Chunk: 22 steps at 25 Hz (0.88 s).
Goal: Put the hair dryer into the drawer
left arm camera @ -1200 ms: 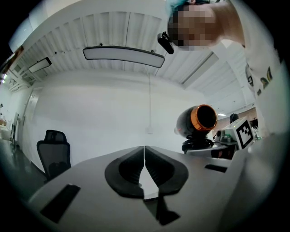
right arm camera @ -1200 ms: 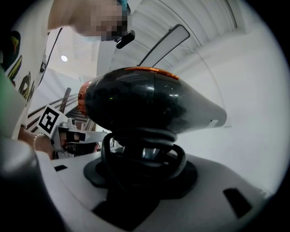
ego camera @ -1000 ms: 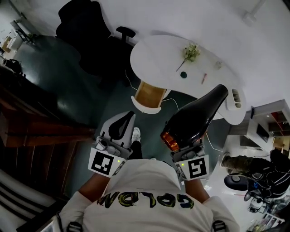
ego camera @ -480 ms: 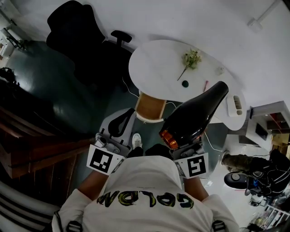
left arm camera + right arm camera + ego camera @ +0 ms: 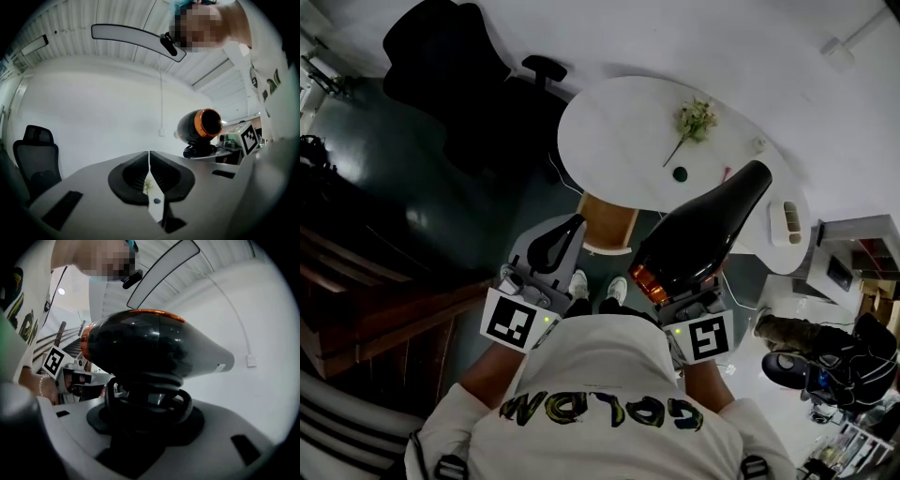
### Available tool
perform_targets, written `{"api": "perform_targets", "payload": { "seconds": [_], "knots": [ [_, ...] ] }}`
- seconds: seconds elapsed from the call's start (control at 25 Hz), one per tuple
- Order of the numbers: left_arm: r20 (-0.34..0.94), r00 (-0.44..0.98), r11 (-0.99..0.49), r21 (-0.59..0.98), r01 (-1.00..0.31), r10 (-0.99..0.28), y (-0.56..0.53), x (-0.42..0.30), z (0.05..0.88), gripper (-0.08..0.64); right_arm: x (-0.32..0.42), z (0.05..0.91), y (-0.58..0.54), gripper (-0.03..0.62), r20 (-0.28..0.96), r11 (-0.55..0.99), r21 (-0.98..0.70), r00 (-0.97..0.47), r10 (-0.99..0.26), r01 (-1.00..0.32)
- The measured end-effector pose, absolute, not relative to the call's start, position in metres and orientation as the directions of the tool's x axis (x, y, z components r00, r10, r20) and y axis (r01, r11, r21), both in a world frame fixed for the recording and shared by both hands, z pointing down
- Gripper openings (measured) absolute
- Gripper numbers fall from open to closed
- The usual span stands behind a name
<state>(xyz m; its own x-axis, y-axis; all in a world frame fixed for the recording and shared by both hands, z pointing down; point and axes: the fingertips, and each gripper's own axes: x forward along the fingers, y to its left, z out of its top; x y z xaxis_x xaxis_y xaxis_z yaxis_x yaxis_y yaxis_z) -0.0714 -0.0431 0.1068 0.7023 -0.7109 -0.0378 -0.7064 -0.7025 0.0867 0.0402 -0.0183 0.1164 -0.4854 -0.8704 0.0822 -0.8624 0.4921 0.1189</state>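
Note:
The hair dryer (image 5: 703, 234) is black and glossy with an orange ring at its back end, and its nozzle points toward the white table. My right gripper (image 5: 689, 289) is shut on its handle, held level in front of the person's chest. In the right gripper view the dryer (image 5: 154, 345) fills the middle, with its coiled handle base between the right gripper's (image 5: 147, 404) jaws. My left gripper (image 5: 567, 230) is level beside it, shut and holding nothing; in its own view the left gripper (image 5: 149, 171) has both pads together. No drawer can be made out.
A white rounded table (image 5: 619, 131) lies ahead with a flower sprig (image 5: 694, 117) and small items on it. A wood-coloured round bin (image 5: 607, 217) stands under its near edge. A black office chair (image 5: 450, 66) is at the far left, and cluttered gear (image 5: 825, 366) on the floor at right.
The person has stepped toward the white table, carrying both grippers along; the shoes now show below the grippers. The dryer stays in the right gripper and the left stays shut.

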Motion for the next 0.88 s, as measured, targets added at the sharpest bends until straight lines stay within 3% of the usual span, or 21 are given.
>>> {"api": "perform_targets", "payload": {
  "seconds": [0.16, 0.32, 0.88],
  "knots": [
    [-0.037, 0.704, -0.703, 0.091, -0.705, -0.71, -0.055, -0.064, 0.122, 0.017, 0.044, 0.14, -0.026, 0.245, 0.134, 0.52, 0.098, -0.507, -0.852, -0.849],
    [0.052, 0.711, -0.702, 0.121, -0.701, -0.701, -0.06, -0.06, 0.156, 0.026, 0.044, 0.173, -0.028, 0.244, 0.202, 0.555, 0.057, -0.535, -0.821, -0.83],
    [0.19, 0.692, -0.658, 0.215, -0.722, -0.697, -0.072, -0.06, 0.265, 0.029, 0.038, 0.303, -0.014, 0.244, 0.416, 0.687, -0.052, -0.641, -0.645, -0.725]
  ]
}}
